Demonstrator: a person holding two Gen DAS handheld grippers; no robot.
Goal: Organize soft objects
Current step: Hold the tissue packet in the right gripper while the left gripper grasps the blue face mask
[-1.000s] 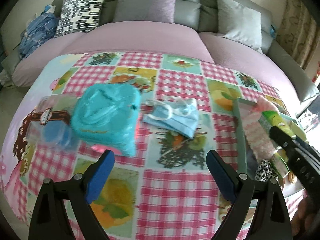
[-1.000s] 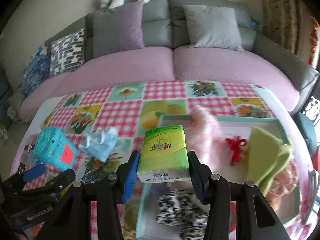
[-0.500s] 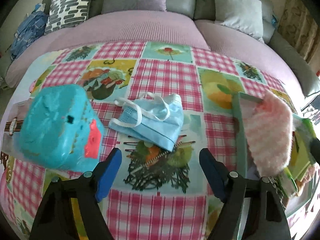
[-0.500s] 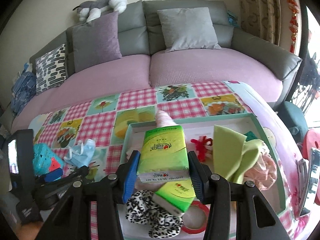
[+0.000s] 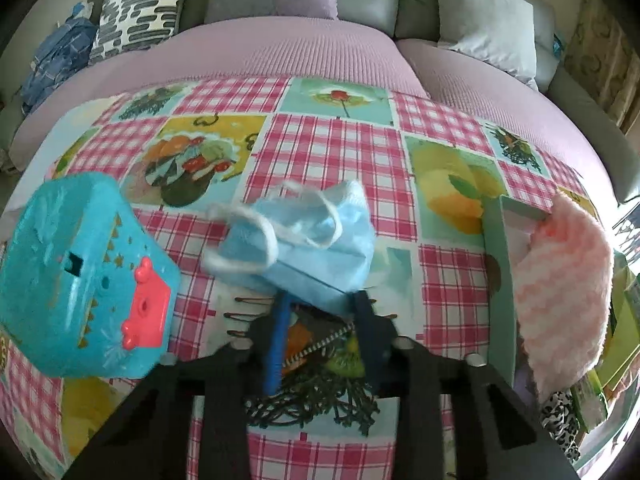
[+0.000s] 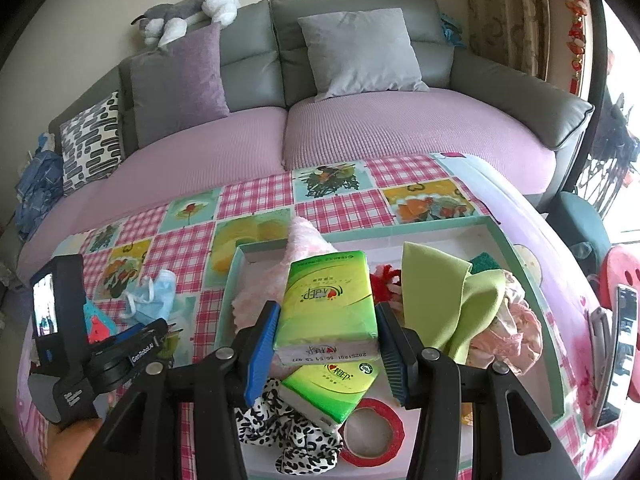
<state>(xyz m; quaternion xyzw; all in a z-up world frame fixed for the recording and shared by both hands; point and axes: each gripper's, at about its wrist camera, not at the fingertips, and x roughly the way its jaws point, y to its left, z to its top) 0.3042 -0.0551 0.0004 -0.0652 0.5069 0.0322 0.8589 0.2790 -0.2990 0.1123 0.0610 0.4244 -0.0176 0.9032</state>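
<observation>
Closing in from its wide-spread stance of a second ago, the left gripper (image 5: 320,300) has dropped toward the tablecloth (image 5: 332,152) and its jaws have just been closing around the near edge of the blue face mask (image 5: 304,236). The mask's lower fold sits between the blue pads; whether they already pinch the fabric cannot be told, since the fold hides the tips. The mask lies crumpled, ear loops uppermost, between the teal plastic toy box (image 5: 76,280) and the teal tray (image 5: 498,280).

The right gripper (image 6: 326,340) is clamped on a green tissue pack (image 6: 328,308), its pads pressing both long sides, and it has swung across so that the pack now hangs over the tray's near half, above a second green tissue pack (image 6: 336,384).

Judging by the tray, most of the sorting looks done. It already holds a pink fluffy cloth (image 6: 276,280) draped over its left rim, a leopard-print fabric (image 6: 288,432), a lime-green cloth (image 6: 448,300), a pale pink crumpled fabric (image 6: 508,332), a red yarn piece (image 6: 384,280) and a red tape roll (image 6: 370,432).

What seems left is setting the held pack down and bringing the mask over. The toy box looks hard, so it probably stays on the table.
</observation>
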